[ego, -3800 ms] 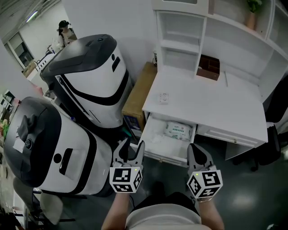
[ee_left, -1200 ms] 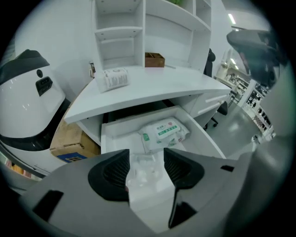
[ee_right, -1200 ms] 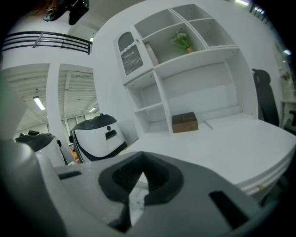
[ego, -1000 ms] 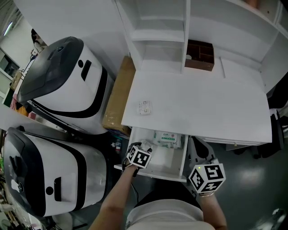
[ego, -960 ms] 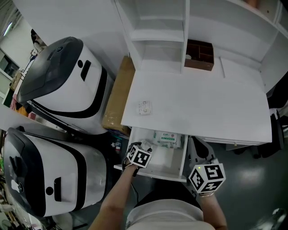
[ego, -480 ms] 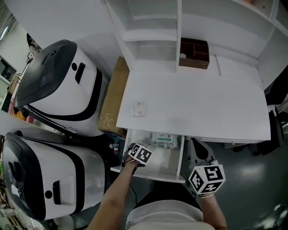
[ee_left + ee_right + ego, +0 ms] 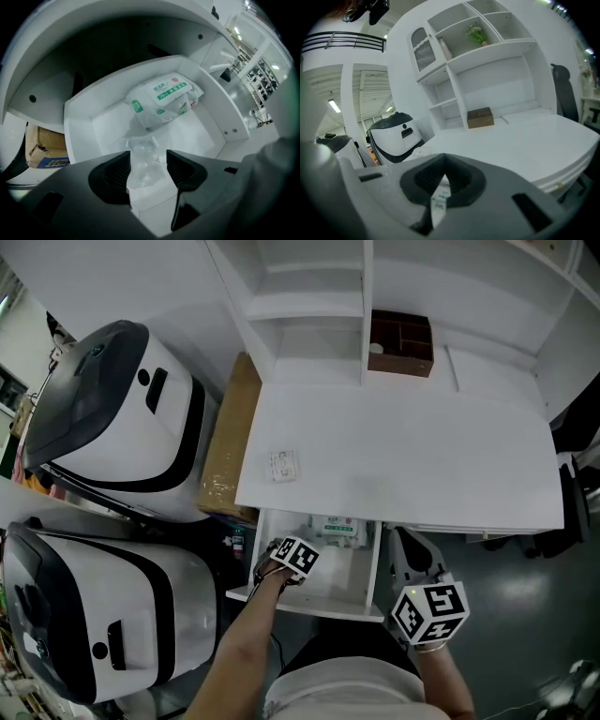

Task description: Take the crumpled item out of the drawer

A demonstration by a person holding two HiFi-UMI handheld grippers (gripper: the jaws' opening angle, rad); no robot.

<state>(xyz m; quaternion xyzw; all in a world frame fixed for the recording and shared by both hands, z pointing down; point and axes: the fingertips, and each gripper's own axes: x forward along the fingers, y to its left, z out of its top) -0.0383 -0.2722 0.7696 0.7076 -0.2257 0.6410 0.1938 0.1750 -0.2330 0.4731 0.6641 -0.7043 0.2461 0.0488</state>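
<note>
The white drawer point(image 7: 309, 602) stands pulled out under the desk. In the left gripper view a crumpled clear plastic item point(image 7: 140, 150) lies near the drawer's front. My left gripper point(image 7: 147, 161) is open, with one jaw on each side of the item. Behind it lies a white and green wipes pack point(image 7: 164, 98), also in the head view as the wipes pack point(image 7: 333, 529). The left gripper point(image 7: 292, 557) reaches into the drawer. My right gripper point(image 7: 412, 559) hangs outside the drawer's right side. In its own view the right gripper point(image 7: 443, 161) is shut and holds nothing.
The white desk top point(image 7: 403, 465) carries a small white card point(image 7: 283, 465) and a brown wooden box point(image 7: 401, 331) under shelves. A cardboard box point(image 7: 225, 442) and two big white and black machines point(image 7: 112, 399) point(image 7: 94, 615) stand at the left. A dark chair point(image 7: 574, 493) is at the right.
The left gripper went from in front of the drawer into it and edged slightly further in during the last second. The right gripper stayed put.
</note>
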